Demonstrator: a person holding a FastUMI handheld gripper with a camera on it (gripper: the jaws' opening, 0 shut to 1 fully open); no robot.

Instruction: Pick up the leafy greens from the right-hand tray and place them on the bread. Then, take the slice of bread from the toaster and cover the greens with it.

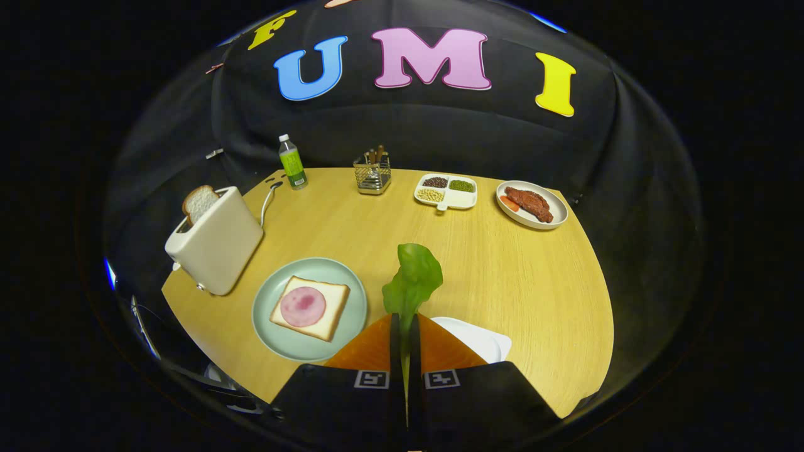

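Observation:
My gripper (405, 321) is shut on the stem of the leafy greens (413, 279), which stick up ahead of the fingers, lifted above the table. To the left of the fingers lies a pale green plate (352, 314) holding a slice of bread (330, 311) topped with a round of ham (303, 306). Further left stands a cream toaster (217, 248) with a second bread slice (200, 203) poking out of its slot. Just right of the fingers, partly hidden by them, lies the white tray (480, 339).
At the table's far side stand a green bottle (292, 163), a wire holder with utensils (372, 172), a divided dish of beans (446, 190) and a plate of meat (531, 204). The wooden table (534, 282) curves round at the right; the toaster's cord (269, 201) trails behind it.

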